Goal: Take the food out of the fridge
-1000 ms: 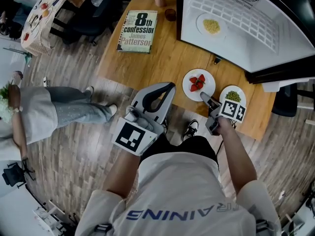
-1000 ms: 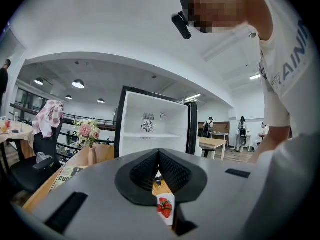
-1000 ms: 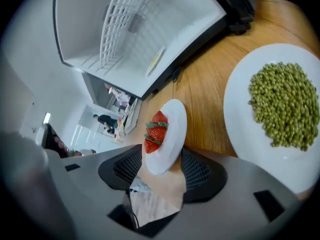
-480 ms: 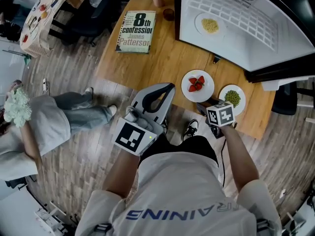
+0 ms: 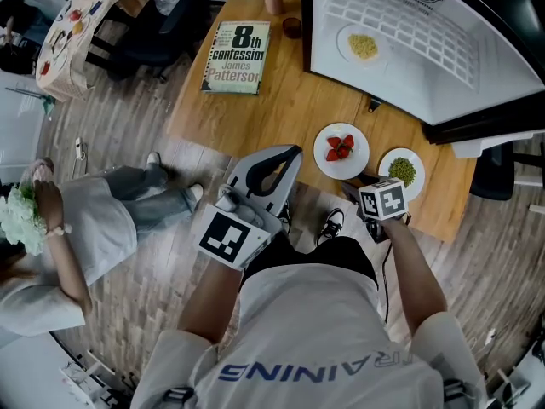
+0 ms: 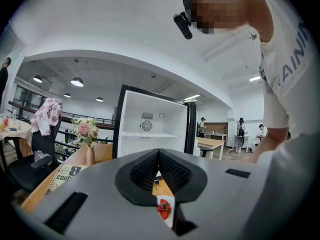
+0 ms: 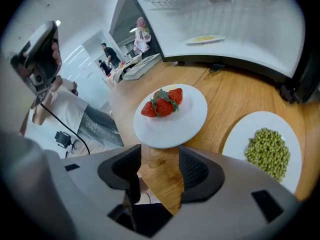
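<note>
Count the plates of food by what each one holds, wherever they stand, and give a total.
plate of strawberries: 1
plate of peas: 1
plate of yellow food, inside the fridge: 1
Total: 3

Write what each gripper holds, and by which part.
Nothing is held. The left gripper is shut and empty; the right gripper has just been opening its jaws, only bare table between them.

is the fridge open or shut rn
Open: the fridge shows its white inside, with a plate of yellow food in it.
</note>
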`<state>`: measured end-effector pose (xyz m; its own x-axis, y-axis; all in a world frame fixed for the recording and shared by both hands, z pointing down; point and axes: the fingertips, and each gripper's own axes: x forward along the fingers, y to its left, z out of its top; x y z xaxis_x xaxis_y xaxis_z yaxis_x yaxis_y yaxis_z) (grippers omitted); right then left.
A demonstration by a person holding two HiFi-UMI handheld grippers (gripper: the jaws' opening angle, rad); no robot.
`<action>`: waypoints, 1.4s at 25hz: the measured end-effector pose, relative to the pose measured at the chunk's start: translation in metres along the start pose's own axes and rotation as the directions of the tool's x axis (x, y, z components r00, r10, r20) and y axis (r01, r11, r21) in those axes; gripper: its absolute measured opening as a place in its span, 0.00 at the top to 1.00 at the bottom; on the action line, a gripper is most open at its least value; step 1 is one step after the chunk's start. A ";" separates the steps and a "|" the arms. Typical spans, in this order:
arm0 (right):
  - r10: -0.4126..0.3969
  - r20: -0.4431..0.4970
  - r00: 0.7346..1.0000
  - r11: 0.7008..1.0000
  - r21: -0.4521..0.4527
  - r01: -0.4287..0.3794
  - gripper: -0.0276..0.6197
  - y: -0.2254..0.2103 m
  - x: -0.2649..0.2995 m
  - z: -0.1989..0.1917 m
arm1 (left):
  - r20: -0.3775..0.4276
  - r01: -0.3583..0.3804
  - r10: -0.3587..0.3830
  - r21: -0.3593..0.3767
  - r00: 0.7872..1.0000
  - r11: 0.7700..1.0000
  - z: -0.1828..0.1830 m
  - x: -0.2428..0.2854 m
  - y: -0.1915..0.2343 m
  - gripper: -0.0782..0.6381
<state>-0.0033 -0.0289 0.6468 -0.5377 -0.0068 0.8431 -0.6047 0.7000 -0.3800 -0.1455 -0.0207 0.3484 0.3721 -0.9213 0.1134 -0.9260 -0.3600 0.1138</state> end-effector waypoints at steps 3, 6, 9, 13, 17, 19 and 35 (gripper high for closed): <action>0.028 0.029 0.999 0.997 0.071 -0.030 0.58 -0.002 -0.008 0.000 | 0.002 0.007 -0.007 0.009 1.000 1.000 0.003 0.001 -0.001 0.88; 0.043 0.102 0.994 0.993 0.102 -0.053 0.72 0.000 -0.020 0.011 | 0.006 0.017 -0.017 0.017 1.000 1.000 0.007 0.003 -0.003 0.88; 0.028 0.193 0.981 0.988 0.141 -0.056 0.90 -0.002 -0.038 0.027 | 0.002 0.031 -0.031 0.031 1.000 0.999 0.011 0.005 -0.008 0.88; 0.031 0.348 0.937 0.971 0.212 -0.111 0.91 -0.001 -0.067 0.058 | -0.001 0.057 -0.057 0.046 0.998 0.997 0.017 0.011 -0.015 0.88; -0.019 0.510 0.860 0.970 0.218 -0.108 0.91 -0.002 -0.106 0.089 | 0.000 0.083 -0.083 0.059 0.997 0.995 0.023 0.020 -0.022 0.88; -0.043 0.566 0.824 0.977 0.197 -0.085 0.91 -0.002 -0.125 0.102 | 0.001 0.099 -0.100 0.070 0.995 0.993 0.026 0.025 -0.026 0.88; -0.084 0.854 0.513 0.990 0.015 0.137 0.91 0.041 -0.283 0.172 | 0.039 0.147 -0.151 0.093 0.988 0.985 0.052 0.048 -0.036 0.88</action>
<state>0.0226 -0.1212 0.3269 -0.7268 -0.6725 0.1395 -0.6816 0.6815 -0.2664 -0.0978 -0.0601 0.2987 0.5047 -0.8614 0.0566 -0.8633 -0.5034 0.0369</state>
